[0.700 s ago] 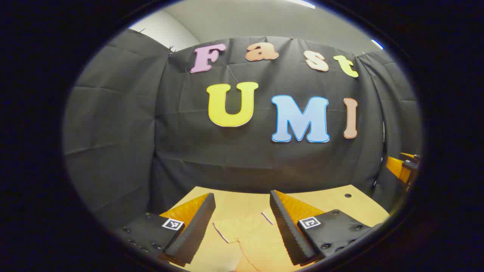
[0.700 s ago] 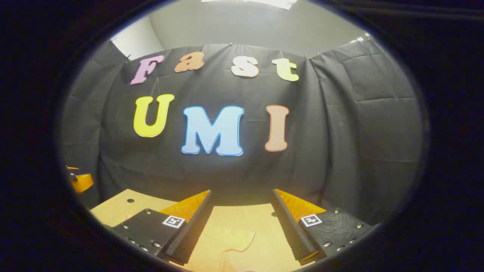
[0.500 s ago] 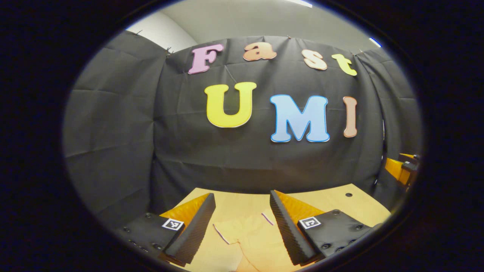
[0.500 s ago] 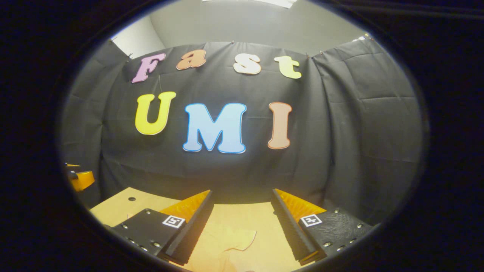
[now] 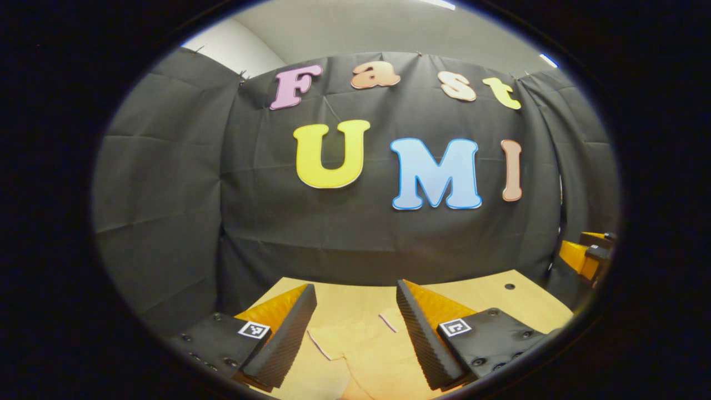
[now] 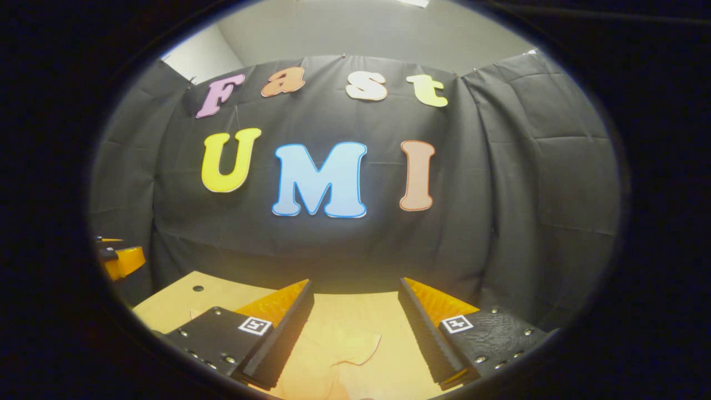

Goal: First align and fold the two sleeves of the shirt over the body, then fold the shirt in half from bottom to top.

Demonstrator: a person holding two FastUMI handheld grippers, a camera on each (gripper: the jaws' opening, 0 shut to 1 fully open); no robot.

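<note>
Shirt (image 5: 361,355), pale orange, flat on wood table (image 5: 489,297), both hand-held grippers (image 5: 355,311) (image 6: 355,311) spread wide, nothing btwn fingers

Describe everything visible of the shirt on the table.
The shirt is a pale peach, thin-looking fabric lying flat on the light wooden table, close to it in colour. In the left gripper view, two short edges with thin purplish trim mark a sleeve opening, and a seam runs down from it. In the right gripper view, a rounded cloth edge curls slightly. Most of the garment is cut off below. The left gripper and right gripper are open over it; neither finger visibly presses on it.
</note>
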